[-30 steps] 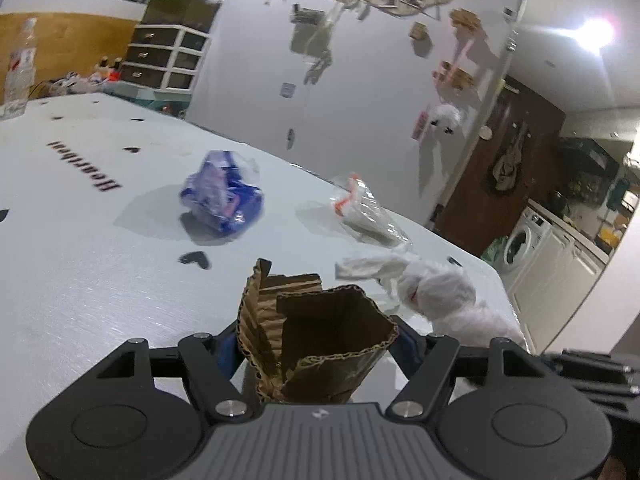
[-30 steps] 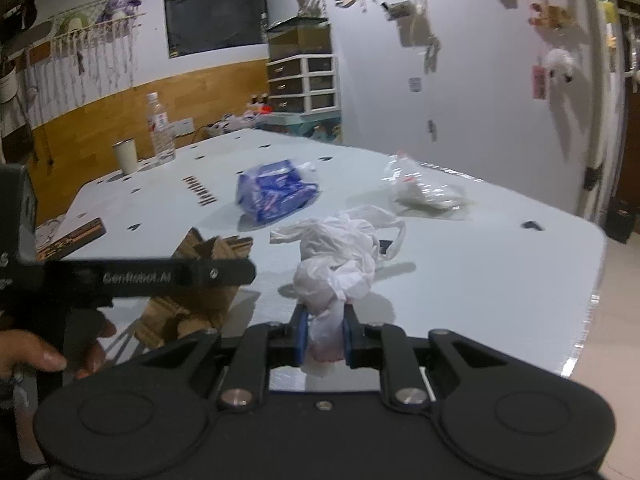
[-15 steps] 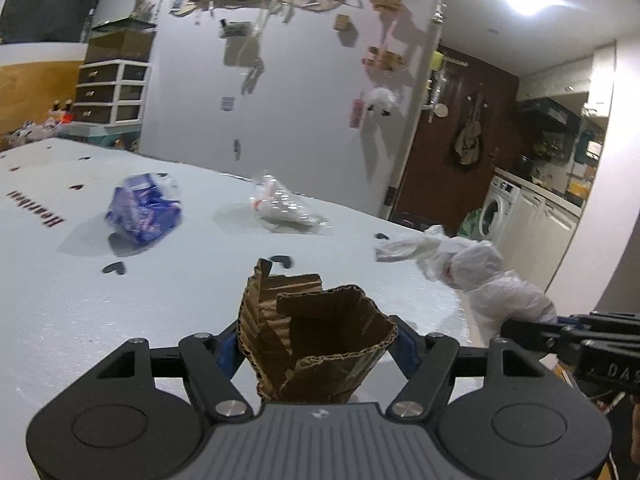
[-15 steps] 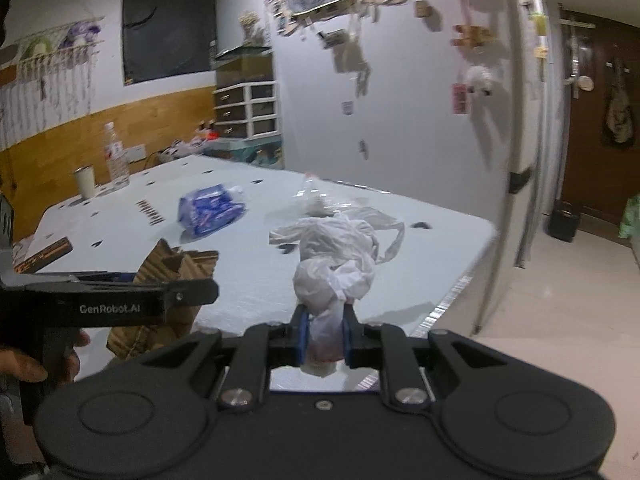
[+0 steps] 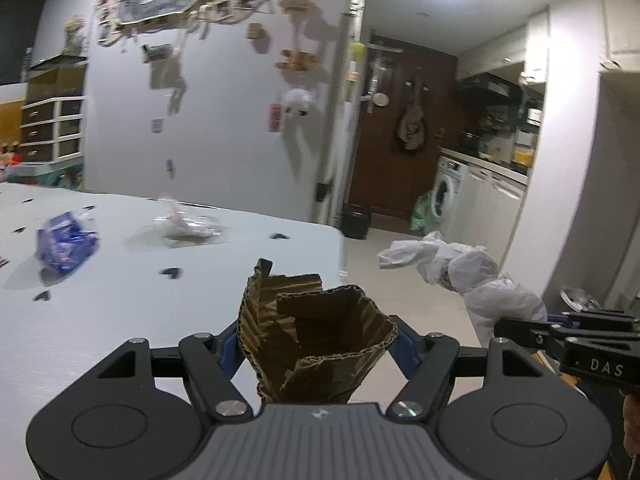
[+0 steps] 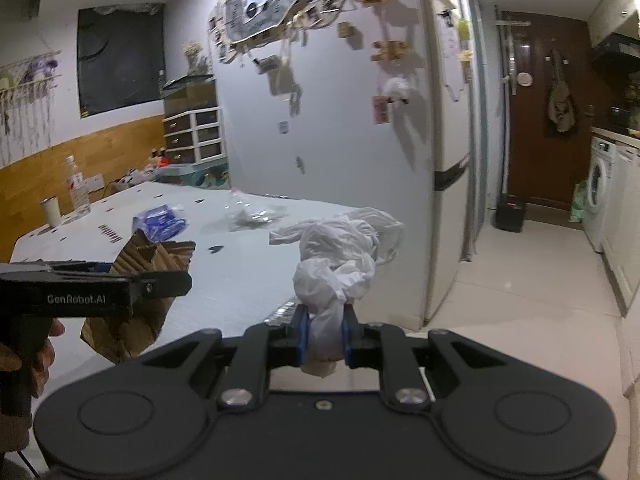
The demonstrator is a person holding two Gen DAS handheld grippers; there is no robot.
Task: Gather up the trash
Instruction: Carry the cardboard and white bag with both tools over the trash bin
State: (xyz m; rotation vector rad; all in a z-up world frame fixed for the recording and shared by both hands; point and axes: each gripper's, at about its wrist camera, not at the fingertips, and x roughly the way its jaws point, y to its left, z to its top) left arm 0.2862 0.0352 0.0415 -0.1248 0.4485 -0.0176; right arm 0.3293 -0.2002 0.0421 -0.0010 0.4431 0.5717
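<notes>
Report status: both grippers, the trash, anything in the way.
Left gripper shut on crumpled brown cardboard piece. Right gripper shut on white crumpled plastic bag. Blue wrapper and clear plastic wrapper on white table. No bin visible.

both grippers level, side by side, fingers clamped.

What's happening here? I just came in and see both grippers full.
A person is clearing trash. The left gripper is clamped on a crumpled cardboard piece, and the right gripper pinches a white plastic bag; both are held off the table. A blue wrapper and clear wrapper remain there.
</notes>
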